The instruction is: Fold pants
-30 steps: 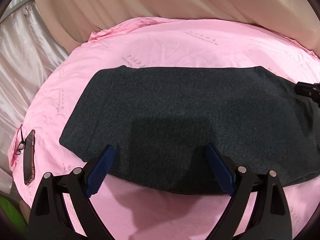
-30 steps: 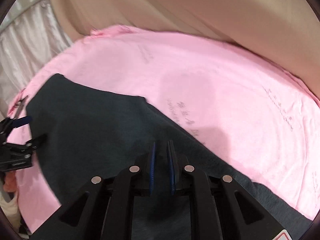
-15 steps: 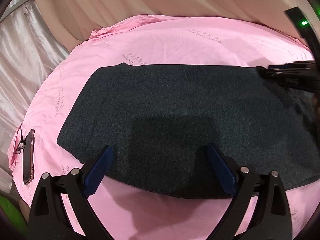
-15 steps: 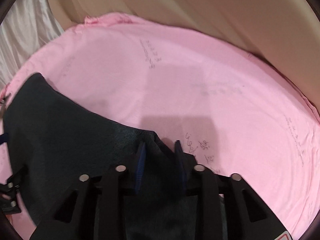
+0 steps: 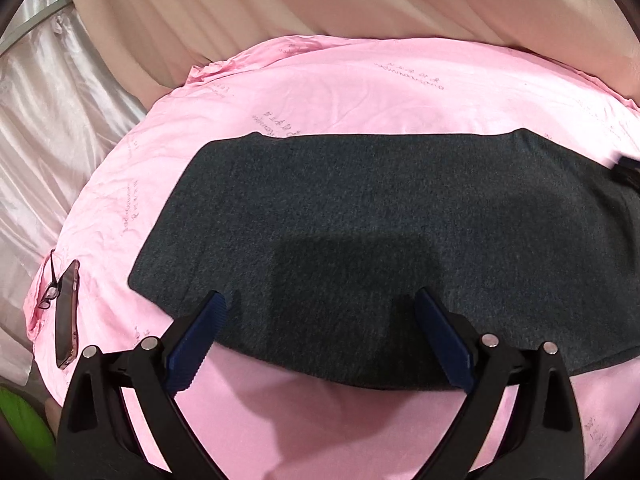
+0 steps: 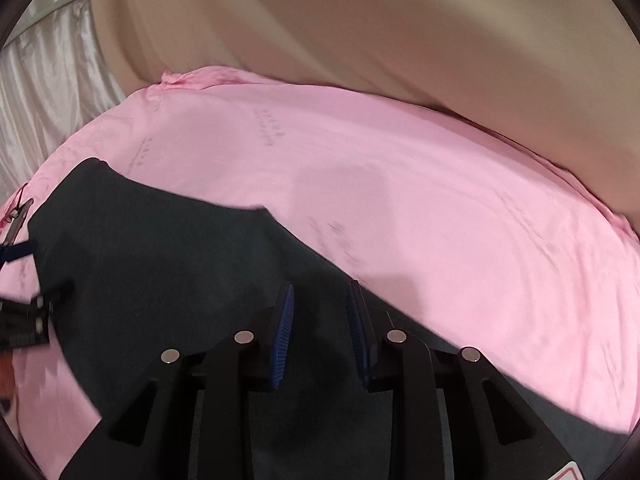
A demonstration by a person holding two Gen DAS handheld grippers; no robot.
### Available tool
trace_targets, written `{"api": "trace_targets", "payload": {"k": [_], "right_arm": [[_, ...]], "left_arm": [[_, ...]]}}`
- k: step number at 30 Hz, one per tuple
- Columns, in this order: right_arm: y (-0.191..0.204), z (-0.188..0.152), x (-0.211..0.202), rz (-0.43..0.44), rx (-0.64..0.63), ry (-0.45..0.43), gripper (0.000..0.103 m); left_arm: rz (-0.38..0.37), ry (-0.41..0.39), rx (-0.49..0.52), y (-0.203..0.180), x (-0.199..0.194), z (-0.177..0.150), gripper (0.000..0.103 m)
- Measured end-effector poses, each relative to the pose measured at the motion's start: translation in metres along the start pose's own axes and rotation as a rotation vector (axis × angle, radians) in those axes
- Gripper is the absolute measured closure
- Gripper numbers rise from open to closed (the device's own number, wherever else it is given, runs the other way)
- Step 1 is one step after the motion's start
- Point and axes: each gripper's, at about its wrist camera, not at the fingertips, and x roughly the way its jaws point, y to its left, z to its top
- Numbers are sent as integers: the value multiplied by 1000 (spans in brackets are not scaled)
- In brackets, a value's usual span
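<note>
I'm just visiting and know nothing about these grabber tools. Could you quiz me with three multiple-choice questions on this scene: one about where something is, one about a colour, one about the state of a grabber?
1. Where does the phone lie?
A. On top of the pants
B. At the left edge of the pink sheet, apart from the pants
C. Between the fingers of the left gripper

2. What colour are the pants?
A. Dark grey
B. Pink
C. Beige

3. How does the left gripper stand?
A. Shut on the pants
B. Shut on the phone
C. Open, with nothing between its fingers

Answers:
1 B: the phone rests on the pink sheet near its left edge, with bare sheet between it and the pants.
2 A: the cloth is dark charcoal grey against the pink.
3 C: its blue pads are spread wide over the near edge of the pants and grip nothing.
</note>
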Motion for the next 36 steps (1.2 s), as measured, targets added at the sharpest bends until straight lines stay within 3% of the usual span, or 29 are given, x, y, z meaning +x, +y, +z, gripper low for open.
{"api": "trace_targets", "payload": {"k": [6, 14, 16, 18, 24, 25, 26, 30, 34, 36], "right_arm": [[-104, -93, -68, -228, 79, 62, 77], [-282, -200, -158, -581, 438, 100, 69], [-323, -219, -177, -630, 533, 84, 65], [-348, -229, -178, -620, 586, 86, 58], [-367, -246, -161, -524, 623, 100, 60], [-367, -246, -162, -507, 622, 90, 73], [-364, -243, -164, -490, 613, 86, 94], [-360, -240, -196, -536, 573, 19, 95], [-368, -261, -171, -534, 564, 122, 92], [-353, -253, -179, -589, 525, 89, 91]], "left_arm": [[7, 13, -15, -6, -5, 0, 10], [-9, 14, 66, -64, -22, -2, 10], [-6, 18, 78, -76, -24, -2, 10], [-13, 22, 86, -89, -27, 0, 10], [-25, 32, 111, -123, -34, 5, 9], [-22, 31, 115, -127, -35, 6, 9], [-20, 31, 120, -130, -35, 7, 9], [-15, 22, 138, -144, -40, 10, 9], [-19, 26, 148, -152, -38, 9, 9], [-17, 29, 147, -153, -37, 7, 9]]}}
